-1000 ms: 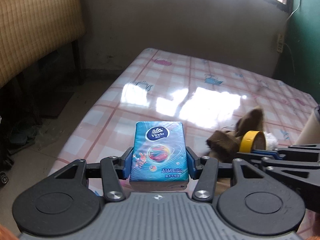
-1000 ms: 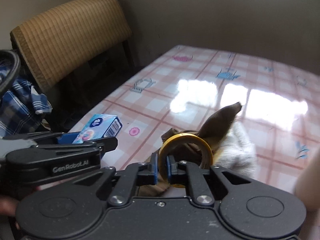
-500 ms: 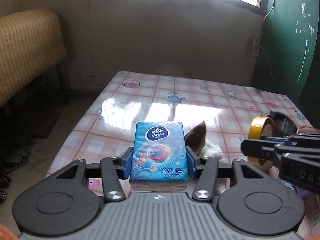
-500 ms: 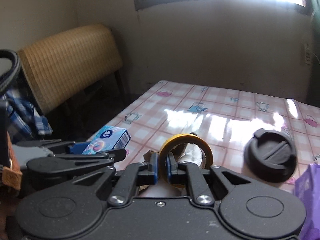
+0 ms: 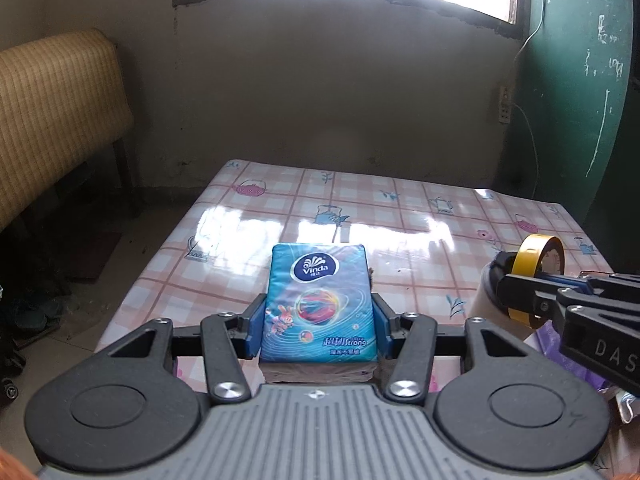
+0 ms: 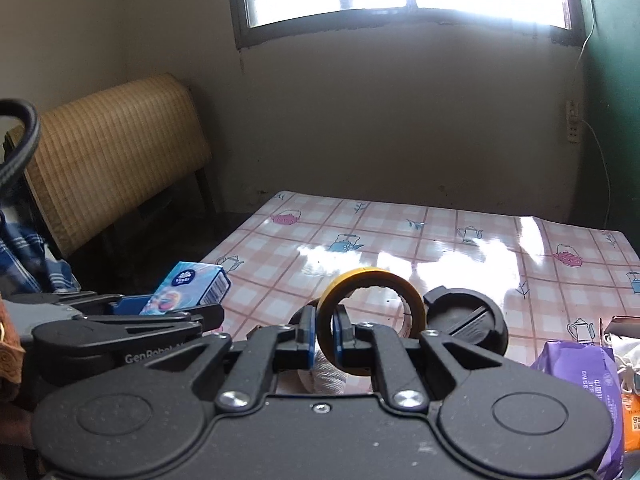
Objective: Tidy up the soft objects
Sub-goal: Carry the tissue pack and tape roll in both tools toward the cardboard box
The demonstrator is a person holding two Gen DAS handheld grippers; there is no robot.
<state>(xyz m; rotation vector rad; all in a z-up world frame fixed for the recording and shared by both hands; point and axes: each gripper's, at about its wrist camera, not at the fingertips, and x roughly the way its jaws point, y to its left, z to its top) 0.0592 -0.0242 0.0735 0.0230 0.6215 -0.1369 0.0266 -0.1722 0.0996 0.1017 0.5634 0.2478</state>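
1. The left gripper (image 5: 318,326) had its blue fingers (image 5: 256,326) clamped on the two long sides of the tissue pack (image 5: 319,302), which sat at the centre of the left wrist view, its long axis running straight out ahead along the fingers
2. The right gripper (image 6: 323,338) had its fingers pressed together on the wall of the yellow tape roll (image 6: 374,302), ring upright, at lower centre of the right wrist view
3. Both loads hung above the checked table (image 5: 360,216), clear of it
4. The purple packet (image 6: 580,380) lay at the lower right and the black lid (image 6: 468,320) just behind the roll, so the right hand looked nearer that cluster, the pack well left of it
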